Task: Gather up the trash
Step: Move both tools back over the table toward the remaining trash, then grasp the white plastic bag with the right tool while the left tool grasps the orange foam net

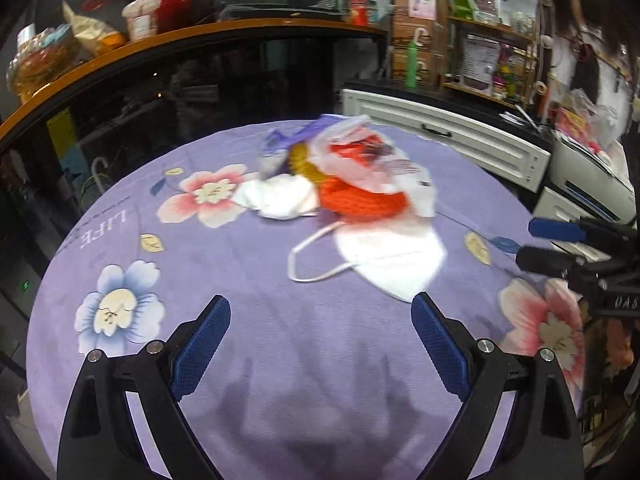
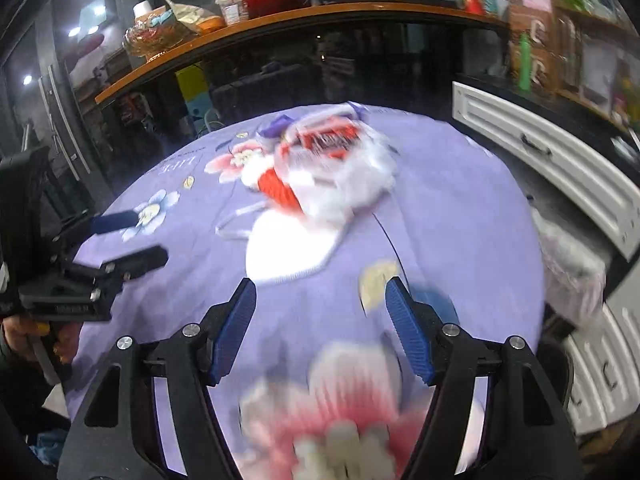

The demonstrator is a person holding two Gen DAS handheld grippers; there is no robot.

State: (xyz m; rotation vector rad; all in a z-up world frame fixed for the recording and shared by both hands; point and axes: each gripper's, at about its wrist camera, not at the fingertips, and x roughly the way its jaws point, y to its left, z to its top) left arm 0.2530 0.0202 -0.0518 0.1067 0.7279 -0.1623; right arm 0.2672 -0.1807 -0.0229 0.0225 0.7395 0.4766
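A heap of trash [image 1: 352, 172] lies on the far half of a round table under a purple flowered cloth [image 1: 240, 264]: red-orange wrappers, thin plastic, crumpled white paper [image 1: 276, 198] and a purple scrap. In front of the heap rests a white face mask [image 1: 394, 256] with its ear loop to the left. My left gripper [image 1: 320, 312] hovers open just short of the mask, nothing between its blue pads. In the right wrist view the blurred heap [image 2: 324, 168] and mask [image 2: 292, 248] lie ahead of my open, empty right gripper [image 2: 320, 292]. Each gripper shows at the edge of the other's view.
A curved wooden shelf [image 1: 160, 40] with jars, a red vase and snack packs runs behind the table. White drawers [image 1: 448, 136] and a printer stand to the right. A plastic bag [image 2: 572, 272] hangs off the table's right edge. A hand [image 2: 24, 336] grips the left tool.
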